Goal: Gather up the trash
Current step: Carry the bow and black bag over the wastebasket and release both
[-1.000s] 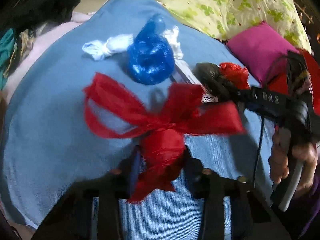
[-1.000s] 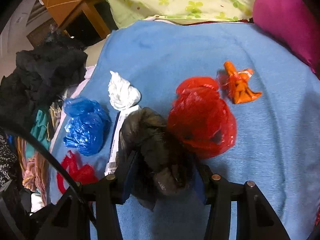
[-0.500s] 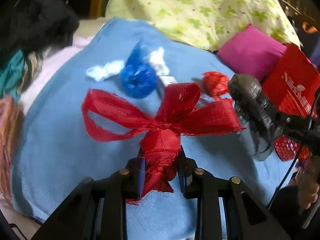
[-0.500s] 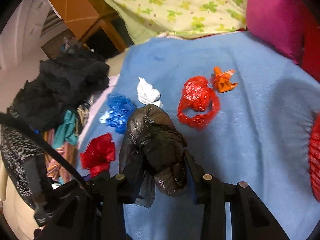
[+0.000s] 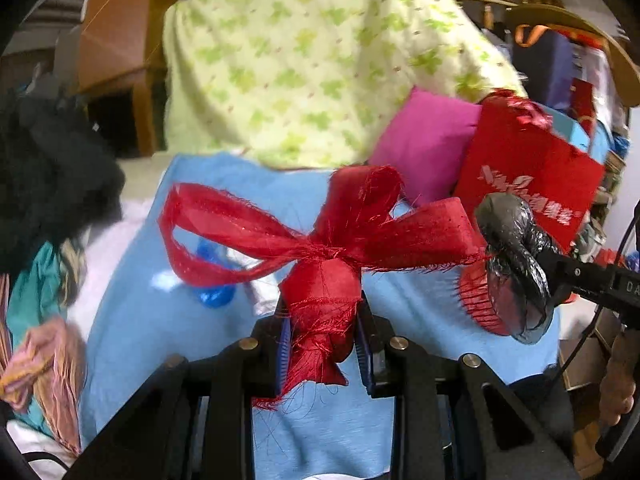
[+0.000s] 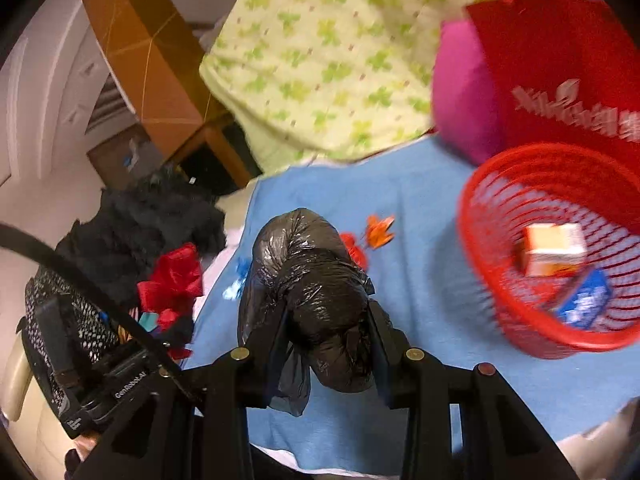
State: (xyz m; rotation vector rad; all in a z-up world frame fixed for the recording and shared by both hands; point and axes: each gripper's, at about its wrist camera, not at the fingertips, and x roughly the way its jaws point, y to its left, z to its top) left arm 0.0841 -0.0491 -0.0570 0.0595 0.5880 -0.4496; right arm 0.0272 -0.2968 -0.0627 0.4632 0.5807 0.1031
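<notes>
- Left gripper [image 5: 323,350]: jaws clamped on a red bow [image 5: 320,256], held above the blue blanket [image 5: 160,320]
- Right gripper [image 6: 332,344]: jaws clamped on a black bag [image 6: 308,280], held over the blanket just left of the red basket [image 6: 516,320]
- Basket holds a small carton [image 6: 554,250] and a blue packet [image 6: 586,300]
- Orange scrap [image 6: 378,232] and red scrap [image 6: 352,246] lie on the blanket beyond the bag
</notes>
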